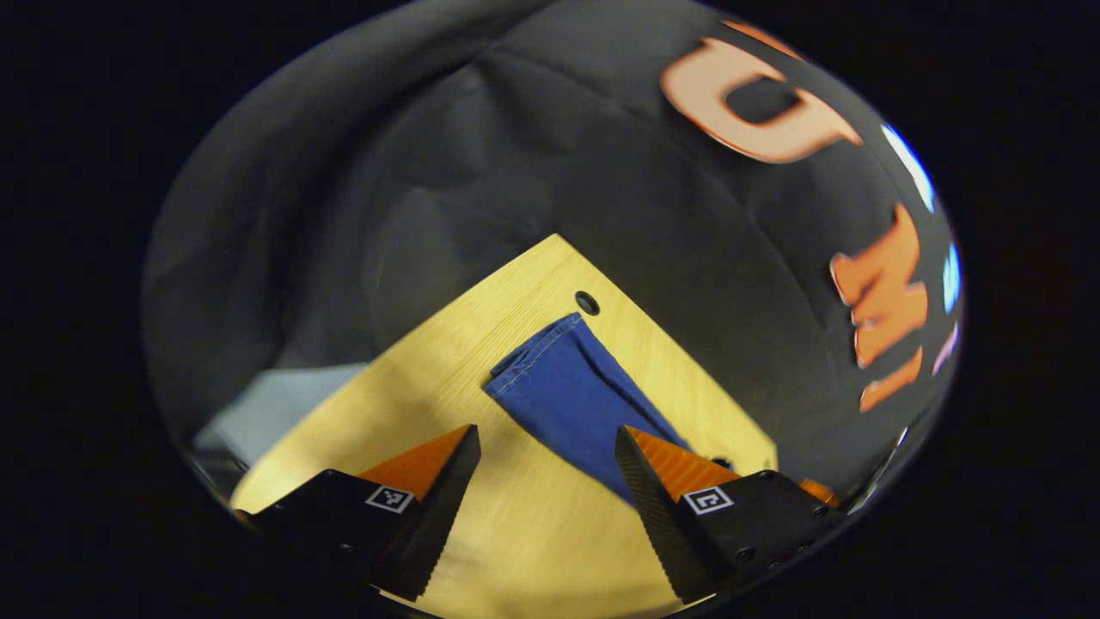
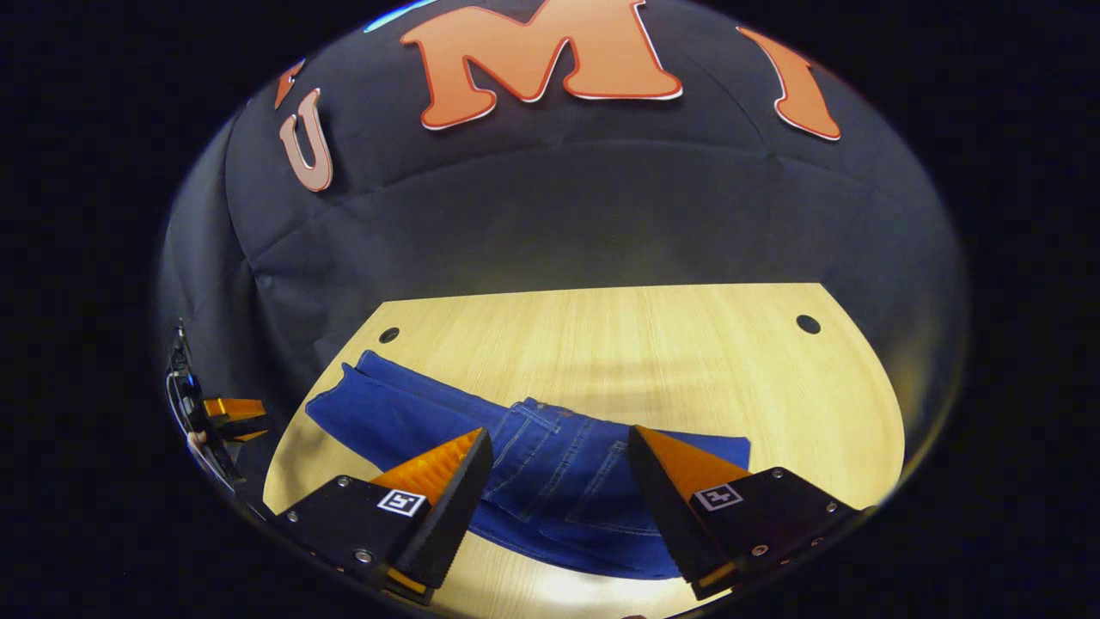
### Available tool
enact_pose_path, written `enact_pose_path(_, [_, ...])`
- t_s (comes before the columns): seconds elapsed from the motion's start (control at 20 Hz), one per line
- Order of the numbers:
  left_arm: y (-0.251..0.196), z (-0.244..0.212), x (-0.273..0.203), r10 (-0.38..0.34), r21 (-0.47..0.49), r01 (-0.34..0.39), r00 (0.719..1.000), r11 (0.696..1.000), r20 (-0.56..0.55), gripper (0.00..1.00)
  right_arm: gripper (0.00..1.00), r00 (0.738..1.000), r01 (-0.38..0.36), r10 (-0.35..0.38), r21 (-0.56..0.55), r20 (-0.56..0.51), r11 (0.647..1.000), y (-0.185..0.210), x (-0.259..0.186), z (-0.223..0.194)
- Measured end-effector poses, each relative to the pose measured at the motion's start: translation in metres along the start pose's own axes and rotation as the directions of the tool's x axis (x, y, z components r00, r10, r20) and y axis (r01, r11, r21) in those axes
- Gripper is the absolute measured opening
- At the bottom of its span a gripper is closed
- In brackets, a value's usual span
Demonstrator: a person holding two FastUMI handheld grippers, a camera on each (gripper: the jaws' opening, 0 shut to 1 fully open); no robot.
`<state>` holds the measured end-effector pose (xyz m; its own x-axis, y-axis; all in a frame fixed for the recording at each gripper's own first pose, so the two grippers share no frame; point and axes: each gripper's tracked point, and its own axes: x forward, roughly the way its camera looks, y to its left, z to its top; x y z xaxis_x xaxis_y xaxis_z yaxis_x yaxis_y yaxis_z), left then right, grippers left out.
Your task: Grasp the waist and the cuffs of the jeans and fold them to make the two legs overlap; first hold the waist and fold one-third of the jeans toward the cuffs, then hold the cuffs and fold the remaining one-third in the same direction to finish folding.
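I see the blue jeans (image 2: 550,473) lying flat on the pale wooden table (image 2: 653,344), legs stretched toward its left far corner, cuffs (image 1: 537,357) near a round hole (image 1: 587,303). The waist end, with stitched pockets facing up, lies nearest me in the right gripper view.

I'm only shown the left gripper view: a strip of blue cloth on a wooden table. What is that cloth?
Observer: Jeans. The right gripper view shows stitched pockets at the waist end.
Operator: Where is the other gripper?
Observer: The right gripper is over that waist end, open, with the pockets showing between its fingers.
Operator: Does the table go on beyond the jeans?
Observer: Yes, the bare table runs past the waist to another hole.
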<state>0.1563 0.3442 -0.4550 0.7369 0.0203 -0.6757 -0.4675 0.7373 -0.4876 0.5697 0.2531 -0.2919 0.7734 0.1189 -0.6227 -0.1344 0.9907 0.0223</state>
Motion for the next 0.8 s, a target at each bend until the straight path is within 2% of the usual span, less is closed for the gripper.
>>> enact_pose_path(0.1, [0.018,0.003,0.030,0.029,-0.126,-0.032,0.999,0.992,-0.023,0.98,0.98,1.000,0.014,-0.014,0.006,-0.006,1.000,-0.013,-0.006,-0.005])
enact_pose_path(0.2, [0.032,0.000,0.054,0.059,-0.169,-0.068,0.997,0.983,-0.056,0.98,0.98,0.999,0.033,-0.032,0.027,-0.020,0.999,-0.028,-0.011,-0.011])
enact_pose_path(0.35, [0.031,-0.004,0.085,0.060,-0.194,-0.074,0.995,0.978,-0.080,0.98,0.98,0.998,0.055,-0.051,0.090,-0.039,0.994,-0.045,-0.013,-0.021])
enact_pose_path(0.55, [0.006,0.009,0.118,0.007,-0.226,-0.019,0.999,0.974,-0.050,0.96,0.98,0.995,0.097,-0.093,0.104,-0.045,0.990,-0.066,-0.021,-0.027])
enact_pose_path(0.7, [-0.014,0.021,0.149,-0.050,-0.293,0.048,0.999,0.955,0.003,0.95,0.98,0.995,0.097,-0.093,0.143,-0.031,0.985,-0.068,-0.028,-0.024])
enact_pose_path(0.8, [-0.014,0.021,0.165,-0.047,-0.308,0.049,0.999,0.950,0.017,0.93,0.98,0.995,0.096,-0.094,0.187,-0.022,0.978,-0.071,-0.032,-0.021])
